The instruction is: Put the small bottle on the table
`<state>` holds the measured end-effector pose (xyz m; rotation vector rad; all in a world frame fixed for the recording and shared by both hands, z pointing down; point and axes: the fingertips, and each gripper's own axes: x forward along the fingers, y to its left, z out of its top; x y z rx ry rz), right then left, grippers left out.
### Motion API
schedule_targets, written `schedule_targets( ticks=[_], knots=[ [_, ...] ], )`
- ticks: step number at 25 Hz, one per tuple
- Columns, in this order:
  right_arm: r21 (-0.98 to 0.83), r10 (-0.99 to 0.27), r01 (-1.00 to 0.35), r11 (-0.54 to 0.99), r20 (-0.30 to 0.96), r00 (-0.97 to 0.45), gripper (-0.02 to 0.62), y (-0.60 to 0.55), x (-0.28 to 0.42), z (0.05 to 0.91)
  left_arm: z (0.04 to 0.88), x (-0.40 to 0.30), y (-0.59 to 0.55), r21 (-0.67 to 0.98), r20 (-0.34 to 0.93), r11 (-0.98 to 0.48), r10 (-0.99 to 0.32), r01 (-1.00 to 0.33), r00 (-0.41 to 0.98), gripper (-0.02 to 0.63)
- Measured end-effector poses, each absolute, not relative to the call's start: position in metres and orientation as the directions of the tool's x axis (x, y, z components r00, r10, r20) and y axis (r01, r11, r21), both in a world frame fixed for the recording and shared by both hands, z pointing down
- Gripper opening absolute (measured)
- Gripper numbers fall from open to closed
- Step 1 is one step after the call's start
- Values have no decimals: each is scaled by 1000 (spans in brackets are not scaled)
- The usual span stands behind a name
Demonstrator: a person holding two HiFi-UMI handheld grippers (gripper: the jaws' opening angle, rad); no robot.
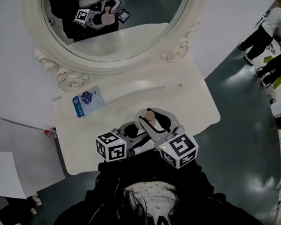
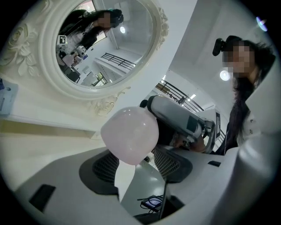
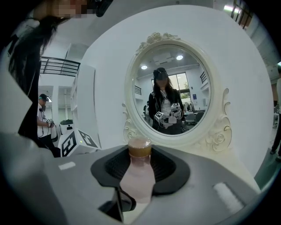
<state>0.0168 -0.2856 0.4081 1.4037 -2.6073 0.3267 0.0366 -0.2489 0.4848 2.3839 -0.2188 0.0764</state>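
The right gripper pinched the small bottle upright between its pads, brown cap uppermost, over the front of the white table before the oval mirror, whose top was cut off in the head view. The left gripper had its jaws apart. Only the bottle's rounded pink end showed over their gap, and contact with it was unclear. The grippers hid whether the bottle touched the tabletop.

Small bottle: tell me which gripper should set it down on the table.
Right, likely. The right gripper clamps the small bottle cap up between its pads, over the table. At the left gripper only the bottle's rounded end shows, grip unclear.
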Motion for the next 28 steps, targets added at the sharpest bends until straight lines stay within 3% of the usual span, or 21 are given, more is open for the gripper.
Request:
schedule_targets(
  ticks=[9,28],
  knots=[
    [-200,-741,-786,585,261,-618,147,-335,77,432,506,95,-295,694,161,-672,-207,-260,965,230],
    [-361,-659,-701,615,254,-708,147,-410,109,468,538,120,-363,709,240,-592,-310,-385,920,230]
  ],
)
